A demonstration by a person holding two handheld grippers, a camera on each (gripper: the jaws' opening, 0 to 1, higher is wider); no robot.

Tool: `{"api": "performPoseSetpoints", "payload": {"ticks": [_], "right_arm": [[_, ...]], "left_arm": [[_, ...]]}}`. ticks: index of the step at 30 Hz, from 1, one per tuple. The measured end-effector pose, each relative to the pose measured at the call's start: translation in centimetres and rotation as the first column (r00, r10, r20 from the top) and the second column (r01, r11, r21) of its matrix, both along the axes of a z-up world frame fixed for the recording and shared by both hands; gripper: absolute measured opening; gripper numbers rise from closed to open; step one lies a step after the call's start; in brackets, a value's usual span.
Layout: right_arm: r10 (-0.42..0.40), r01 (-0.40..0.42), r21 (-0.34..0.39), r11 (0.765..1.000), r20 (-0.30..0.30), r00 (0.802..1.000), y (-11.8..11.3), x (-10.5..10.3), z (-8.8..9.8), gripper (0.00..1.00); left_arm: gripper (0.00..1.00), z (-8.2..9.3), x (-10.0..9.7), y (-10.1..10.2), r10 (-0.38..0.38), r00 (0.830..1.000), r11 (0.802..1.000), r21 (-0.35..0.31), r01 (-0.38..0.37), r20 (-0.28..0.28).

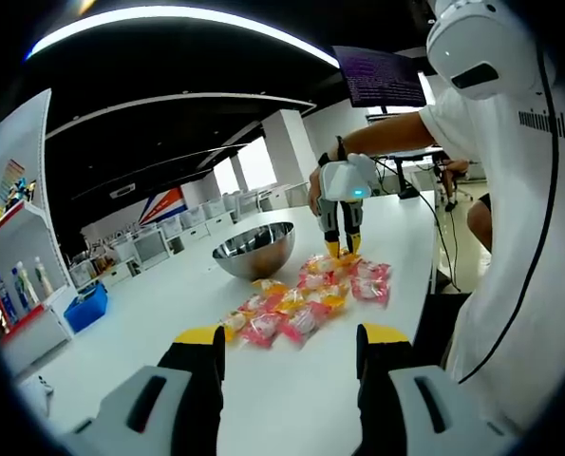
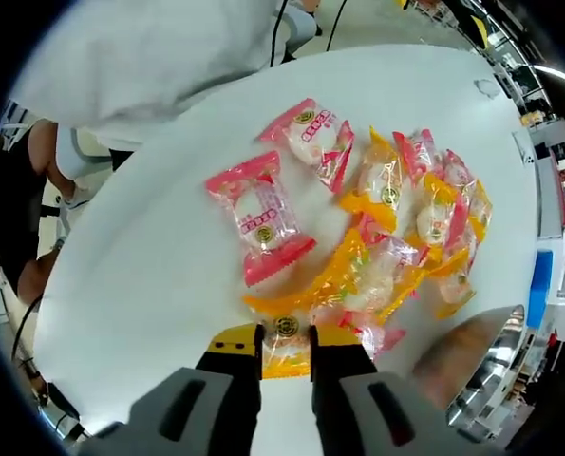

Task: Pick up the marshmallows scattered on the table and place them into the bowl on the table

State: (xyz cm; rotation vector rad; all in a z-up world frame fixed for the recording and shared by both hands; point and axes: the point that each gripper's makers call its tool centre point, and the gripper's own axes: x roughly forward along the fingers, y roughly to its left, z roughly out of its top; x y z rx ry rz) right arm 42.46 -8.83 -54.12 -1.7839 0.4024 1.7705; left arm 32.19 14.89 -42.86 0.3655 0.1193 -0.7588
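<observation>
Left gripper view: left gripper [image 1: 290, 344] hovering over bare white table [image 1: 121, 332], jaws spread wide, nothing between them. Well short of the marshmallows [image 1: 306, 299], a loose cluster of pink and orange-yellow wrapped packets just in front of the steel bowl [image 1: 254, 249]. Bowl upright on the table, nearest packets almost at its base, inside looks empty as far as visible. Right gripper [image 1: 343, 249] seen on the far side of the cluster, just beside the bowl, yellow tips down among the packets, held by a person's hand [image 1: 317, 188] with a white-sleeved arm reaching in. Blue bin [image 1: 85, 309] off on a low shelf, well apart from the bowl, near a rack of bottles [image 1: 21, 285].

Right gripper view: right gripper [image 2: 285, 340] jaws nearly closed, pinching an orange-wrapped marshmallow [image 2: 285, 350] at the near edge of the cluster. Packet gripped between the yellow tips, still at table level. Bowl rim [image 2: 491, 356] just beside the cluster. Two pink packets [image 2: 260, 214] lying slightly apart from the main pile, on the side away from the bowl.
</observation>
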Motion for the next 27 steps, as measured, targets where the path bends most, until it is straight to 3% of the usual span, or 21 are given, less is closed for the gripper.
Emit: {"api": "performPoseSetpoints", "payload": {"ticks": [6, 17, 23, 27], "right_arm": [[-0.009, 0.01, 0.012, 1.0, -0.027, 1.0, -0.2, -1.2, 0.4, 0.19], [-0.1, 0.112, 0.16, 0.981, -0.08, 0.992, -0.4, -2.3, 2.9, 0.19], [-0.156, 0.193, 0.293, 0.936, -0.145, 0.977, -0.5, -3.0, 5.4, 0.19], [-0.185, 0.252, 0.402, 0.88, -0.2, 0.962, -0.1, -2.7, 7.4, 0.18]], "left_arm": [[0.56, -0.2, 0.2, 0.1, 0.003, 1.0, 1.0, 0.001, -0.003, -0.003], [0.56, -0.2, 0.0, 0.1, 0.003, 1.0, 1.0, 0.014, -0.003, -0.005], [0.56, -0.4, 0.1, 0.4, 0.019, 1.0, 1.0, -0.004, -0.02, -0.015], [0.56, -0.1, -0.1, 0.4, 0.018, 1.0, 1.0, -0.001, -0.018, -0.01]]}}
